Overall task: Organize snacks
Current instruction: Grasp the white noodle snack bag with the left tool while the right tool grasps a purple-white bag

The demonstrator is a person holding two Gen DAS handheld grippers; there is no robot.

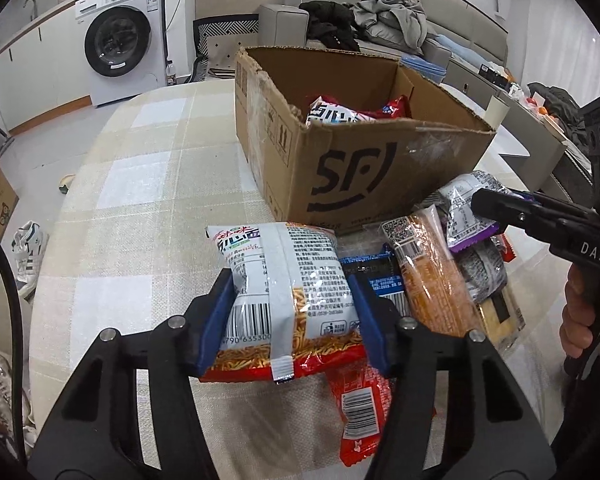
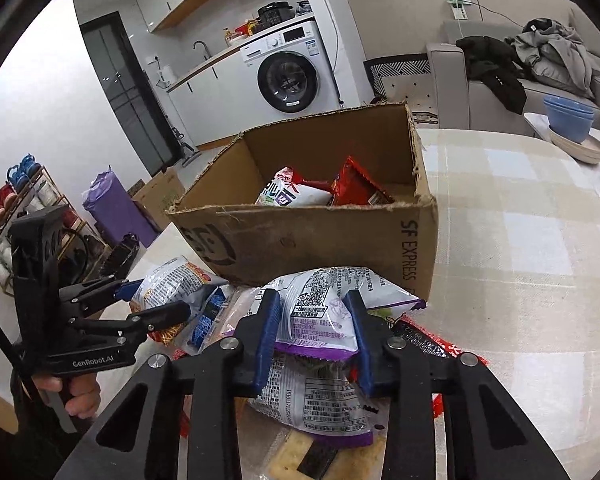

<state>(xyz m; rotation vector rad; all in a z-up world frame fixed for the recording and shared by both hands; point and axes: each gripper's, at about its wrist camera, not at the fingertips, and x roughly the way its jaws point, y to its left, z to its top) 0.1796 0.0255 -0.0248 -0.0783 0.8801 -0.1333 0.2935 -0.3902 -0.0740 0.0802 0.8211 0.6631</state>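
Cardboard box, brown, open-topped, printed "SF" on one wall and "SF EXPRESS" on another, standing on a table covered by a beige-and-white checked cloth. Inside the box: one white noodle-snack packet with a red packet lying against it.

Left gripper: black frame, blue pads, clenched on a white-and-red crispy-noodle packet, barcode side facing the lens. The packet sits in front of the box, close to its printed wall; whether it is lifted clear of the cloth cannot be told.

Right gripper: same build, clamped on a white packet with purple edging, just in front of the box's near wall.

Loose pile in front of the box, all touching or overlapping:
- second purple-edged packet, directly under the one held by the right gripper;
- orange packet, long, with a QR code at its far end;
- dark blue packet, partly covered by its neighbours;
- red packet with barcode, nearest the lens, under the left gripper;
- clear-wrapped crackers, at the pile's near edge.

Beyond the box: white washing machine under a counter, and a grey sofa heaped with clothes. Blue bowls on stacked plates stand to the box's right, well apart from it.
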